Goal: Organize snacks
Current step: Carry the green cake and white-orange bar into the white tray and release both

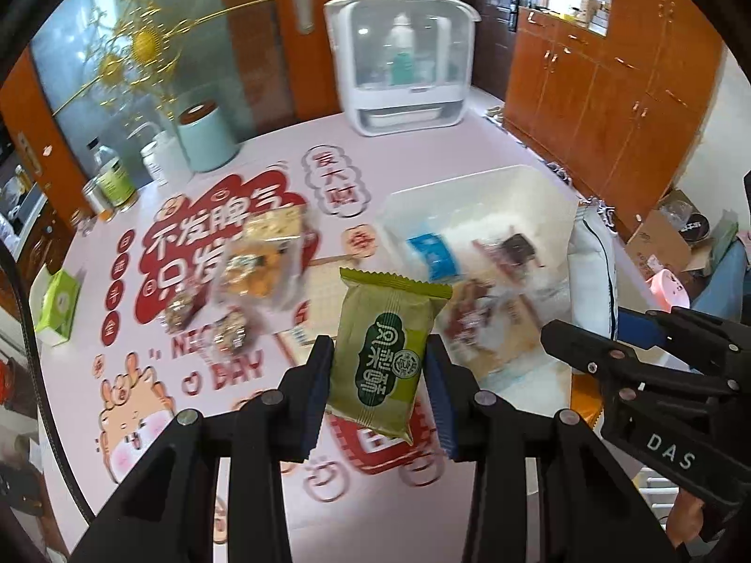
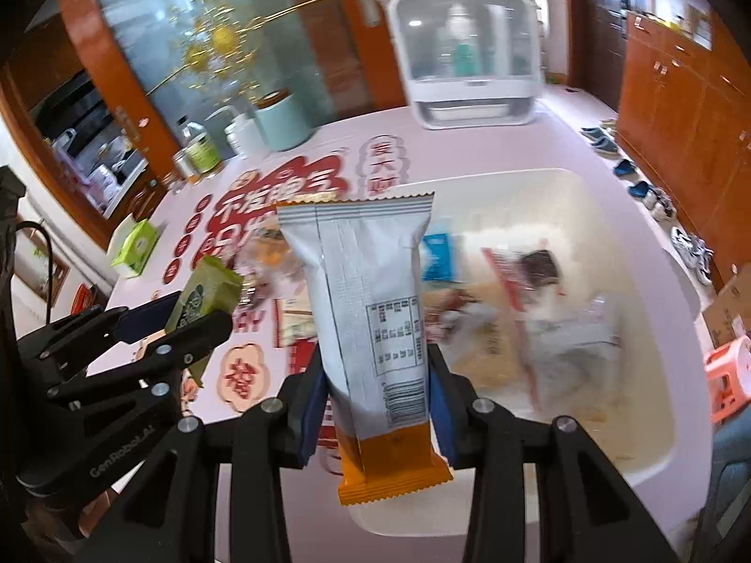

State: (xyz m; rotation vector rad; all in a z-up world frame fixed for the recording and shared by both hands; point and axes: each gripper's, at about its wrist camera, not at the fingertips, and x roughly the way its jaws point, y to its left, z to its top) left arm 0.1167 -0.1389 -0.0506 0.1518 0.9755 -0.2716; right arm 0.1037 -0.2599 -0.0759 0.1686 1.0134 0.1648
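My left gripper (image 1: pixel 381 377) is shut on a green snack packet (image 1: pixel 387 352), held above the pink table. My right gripper (image 2: pixel 375 387) is shut on a white and orange snack packet (image 2: pixel 371 323), back side facing the camera, near the white bin's (image 2: pixel 657 431) front left corner. The bin (image 1: pixel 469 192) holds several packets, among them a blue one (image 1: pixel 432 255). Loose snacks (image 1: pixel 253 262) lie in a pile on the table left of the bin. The right gripper's body (image 1: pixel 657 366) shows at the right of the left wrist view; the left gripper (image 2: pixel 183 323) with the green packet (image 2: pixel 202 298) shows at the left of the right wrist view.
A white cabinet-like appliance (image 1: pixel 403 61) stands at the table's far edge. A mint canister (image 1: pixel 206 136), jars (image 1: pixel 110 183) and a bottle stand at the far left. A green tissue box (image 1: pixel 58 300) lies near the left edge. Wooden cupboards (image 1: pixel 610 75) line the right wall.
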